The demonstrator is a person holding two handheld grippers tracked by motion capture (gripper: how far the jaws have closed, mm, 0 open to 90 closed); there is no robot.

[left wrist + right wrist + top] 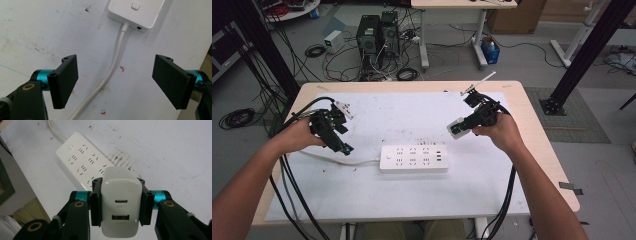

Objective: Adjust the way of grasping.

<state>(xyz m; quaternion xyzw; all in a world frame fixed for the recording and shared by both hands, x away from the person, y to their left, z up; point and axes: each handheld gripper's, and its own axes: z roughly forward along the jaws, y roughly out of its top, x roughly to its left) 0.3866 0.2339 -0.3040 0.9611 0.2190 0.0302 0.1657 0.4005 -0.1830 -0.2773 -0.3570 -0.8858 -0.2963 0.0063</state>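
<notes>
Right gripper view: my right gripper (121, 205) is clenched on a white, rounded plastic charger block (120, 206), one black jaw pressed to each of its sides, the face with its two ports turned toward the camera. Beyond the block, lower down on the white table sheet (162, 152), lies the long white plastic power strip (82, 160), its button end the farther one from these jaws.

In the high view that same gripper (458, 128) hangs above the sheet, up and to the right of the strip (413, 158), clear of it.

My left gripper (115, 83) is released, jaws standing wide apart with nothing pressed between them. Under the gap runs the strip's white cord (112, 67), leading ahead to the strip's button end (136, 11). From above, this gripper (346, 148) sits just left of the strip, over the cord (347, 161).
</notes>
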